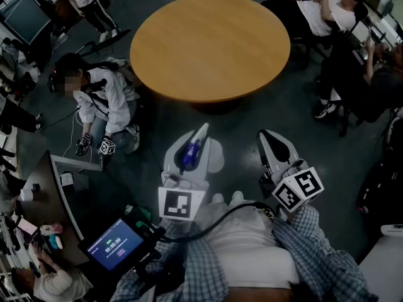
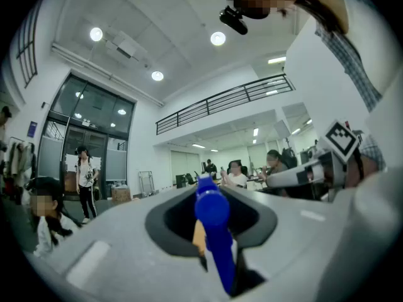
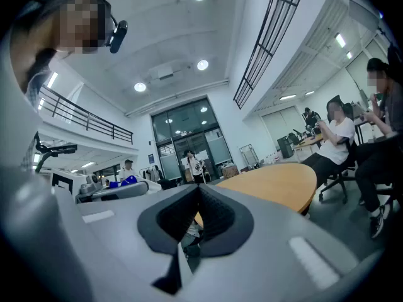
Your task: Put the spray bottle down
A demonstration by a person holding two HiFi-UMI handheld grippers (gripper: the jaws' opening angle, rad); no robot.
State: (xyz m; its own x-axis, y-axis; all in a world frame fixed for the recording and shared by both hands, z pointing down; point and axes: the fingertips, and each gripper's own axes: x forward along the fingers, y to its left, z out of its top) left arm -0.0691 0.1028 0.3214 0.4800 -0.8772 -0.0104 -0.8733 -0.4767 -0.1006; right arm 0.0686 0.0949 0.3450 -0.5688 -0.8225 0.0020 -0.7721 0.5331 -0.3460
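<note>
A blue spray bottle (image 1: 190,153) lies between the jaws of my left gripper (image 1: 199,134), which is shut on it. In the left gripper view the blue spray head (image 2: 213,214) sticks up out of the dark pads (image 2: 171,222), and the bottle's body is hidden below. My right gripper (image 1: 272,139) is held level beside it, shut with nothing between its jaws; its pads (image 3: 217,216) meet in the right gripper view. Both grippers hover over the grey floor, short of the round wooden table (image 1: 210,43).
A person crouches on the floor at the left (image 1: 104,99). People sit on chairs at the far right (image 1: 327,11). A tablet with a lit screen (image 1: 113,244) hangs near my body, and a desk with small items (image 1: 44,194) stands at the left.
</note>
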